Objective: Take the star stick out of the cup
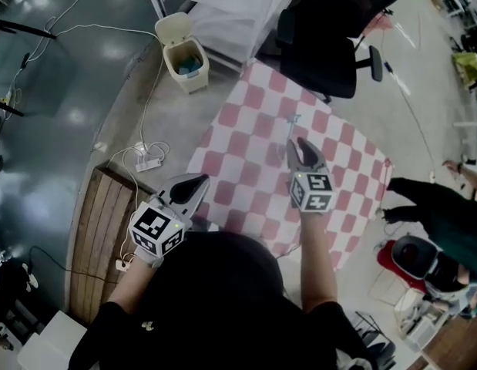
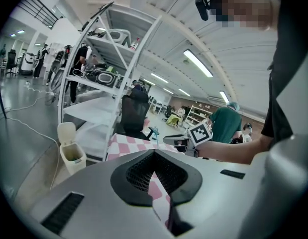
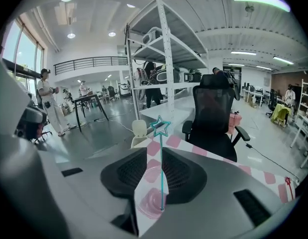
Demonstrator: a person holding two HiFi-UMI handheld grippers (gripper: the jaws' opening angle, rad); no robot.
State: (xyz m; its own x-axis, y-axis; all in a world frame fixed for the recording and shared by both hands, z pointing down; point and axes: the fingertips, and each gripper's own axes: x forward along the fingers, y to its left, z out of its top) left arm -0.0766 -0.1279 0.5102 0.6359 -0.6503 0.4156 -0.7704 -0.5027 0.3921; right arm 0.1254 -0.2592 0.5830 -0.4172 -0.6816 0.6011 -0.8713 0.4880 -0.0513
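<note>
Your right gripper [image 1: 300, 145] hangs over the middle of the checked cloth [image 1: 238, 160], pointing toward 12 o'clock. In the right gripper view its jaws stand a little apart and clamp nothing. The star stick [image 3: 161, 169] rises through the gap between them. It runs close along the right-hand jaw, and you cannot tell whether it touches. The star stick stands nearly upright in the clear cup [image 3: 152, 204]. Its foot rests on the cup's bottom and its star shows above the jaw tips at 12 o'clock. The cup sits on the cloth at 6 o'clock in that view, deep in the gap between the jaws. In the head view the gripper covers the cup, and only the thin top of the star stick [image 1: 292, 127] pokes out just past the tips.

Your left gripper [image 1: 198, 180] is at 8 o'clock from the right one, over the cloth's near-left edge and well apart from the cup. In the left gripper view its jaws are pressed together at the tips with nothing between them. Only cloth shows through the slit behind them.

Off the cloth, a bin [image 1: 184, 56] stands at 11 o'clock and a black chair [image 1: 330, 45] at 1 o'clock.
</note>
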